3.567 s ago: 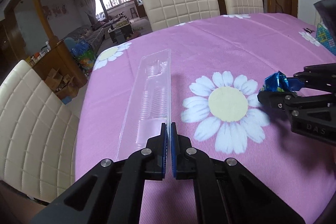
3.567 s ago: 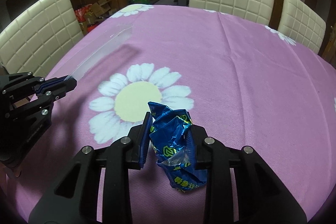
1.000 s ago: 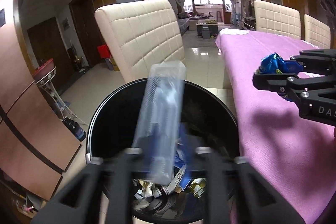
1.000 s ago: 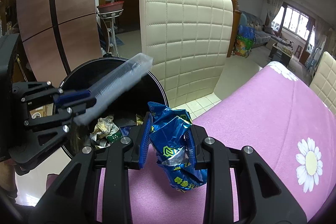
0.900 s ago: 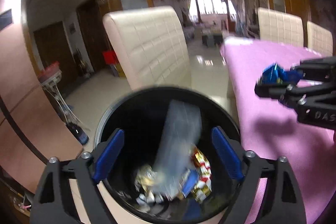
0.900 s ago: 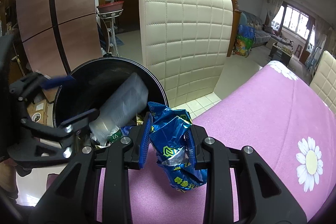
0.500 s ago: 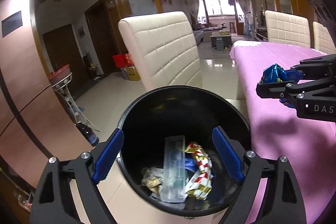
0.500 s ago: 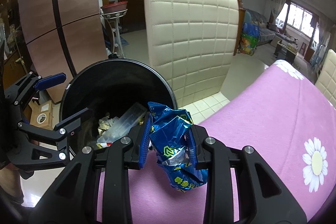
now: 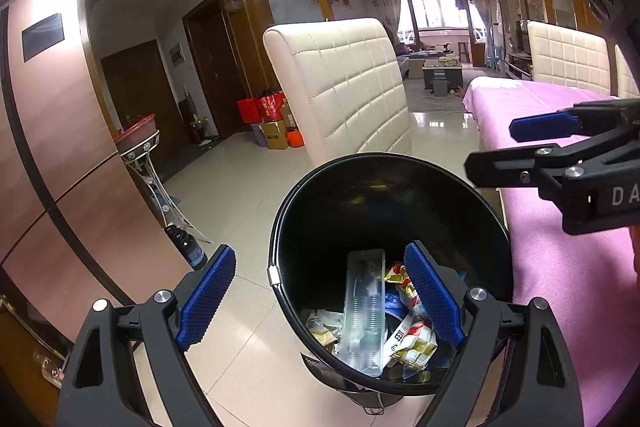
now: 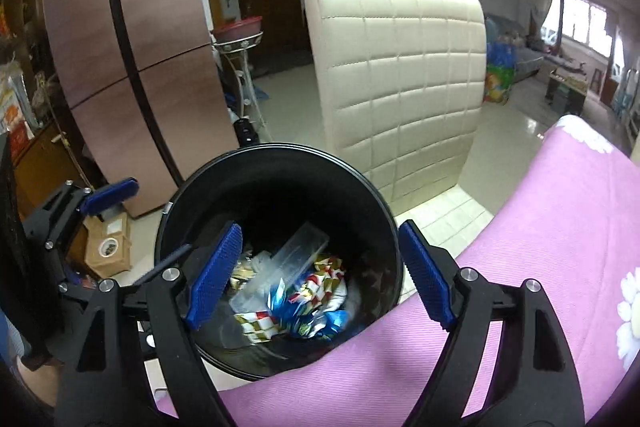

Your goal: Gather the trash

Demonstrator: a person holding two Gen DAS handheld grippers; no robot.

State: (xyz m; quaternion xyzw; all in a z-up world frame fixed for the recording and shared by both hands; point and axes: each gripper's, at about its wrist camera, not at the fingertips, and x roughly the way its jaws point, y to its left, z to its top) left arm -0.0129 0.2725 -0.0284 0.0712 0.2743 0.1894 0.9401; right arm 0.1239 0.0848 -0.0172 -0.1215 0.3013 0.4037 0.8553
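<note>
A black round trash bin [image 9: 276, 227] stands on the tiled floor beside the table; it also shows in the right wrist view [image 10: 384, 203]. Inside lie a clear plastic tray [image 9: 364, 307], also seen from the right wrist [image 10: 288, 259], colourful wrappers [image 9: 412, 339] and the crumpled blue wrapper [image 10: 320, 323]. My left gripper [image 9: 320, 295] is open and empty above the bin's near rim. My right gripper [image 10: 320, 271] is open and empty over the bin; it also shows at the right of the left wrist view [image 9: 496, 143].
A cream quilted chair [image 9: 344, 87] stands just behind the bin. The table with a pink flowered cloth [image 10: 540, 247] is to the right. A copper fridge [image 10: 132, 27] is left, with a cardboard box [image 10: 108, 247] and a bottle [image 9: 188, 247] on the floor.
My right gripper has opened over the bin and the blue wrapper has dropped in. The clear tray, released earlier by my left gripper, lies in the bin.
</note>
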